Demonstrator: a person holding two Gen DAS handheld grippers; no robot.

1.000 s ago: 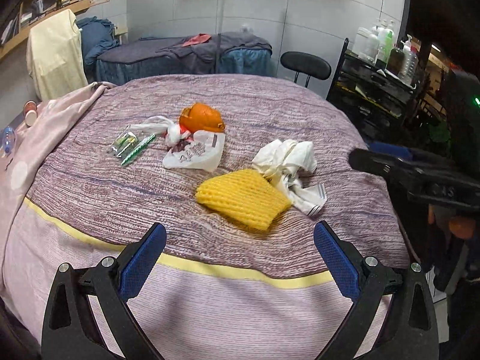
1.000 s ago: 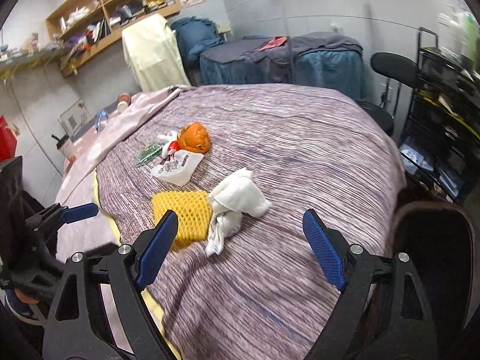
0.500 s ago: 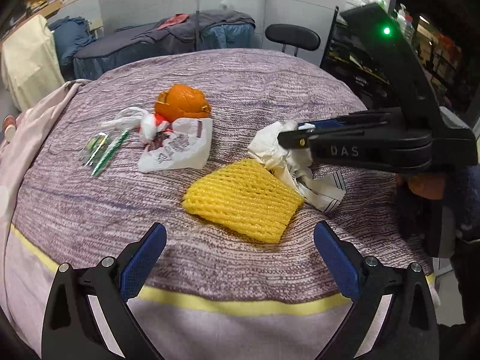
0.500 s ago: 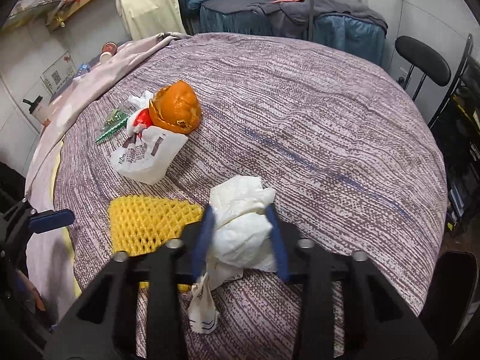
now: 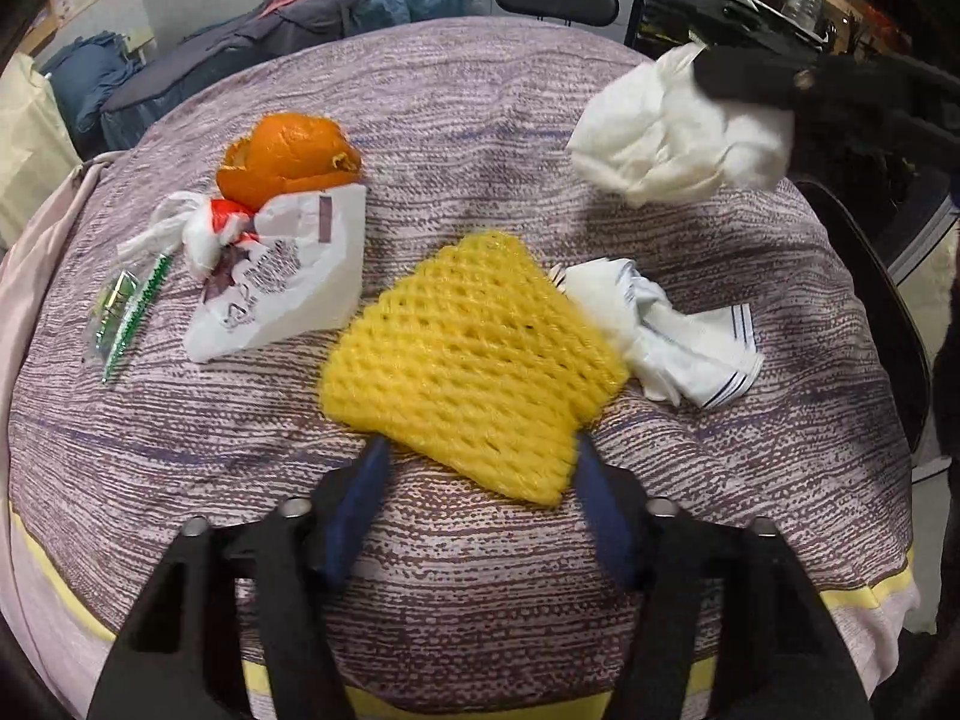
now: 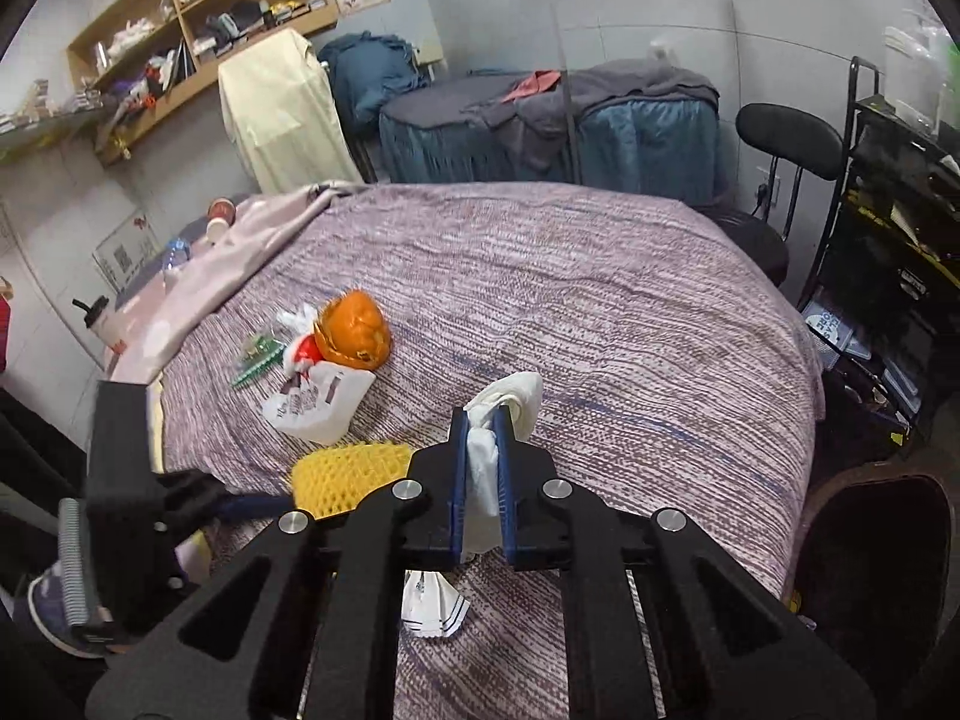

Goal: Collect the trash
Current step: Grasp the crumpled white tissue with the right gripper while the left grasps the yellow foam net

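Between right fingers (image 6: 457,468) — white tissue (image 6: 483,462)

**Colours on the purple bedspread**

The bedspread (image 5: 480,90) was streaky purple and white, edged with a yellow band. The foam net (image 5: 474,360) was bright yellow, the peel (image 5: 288,156) orange, the bag (image 5: 288,294) white with dark print. The tissue (image 5: 672,138) was plain white; the napkin (image 5: 690,342) white with dark stripes. The wrapper (image 5: 129,312) was green.

bed (image 5: 540,120), purple cover | on it: yellow foam net (image 5: 474,354), orange peel (image 5: 288,153), white bag (image 5: 288,282), striped tissue (image 5: 678,336)
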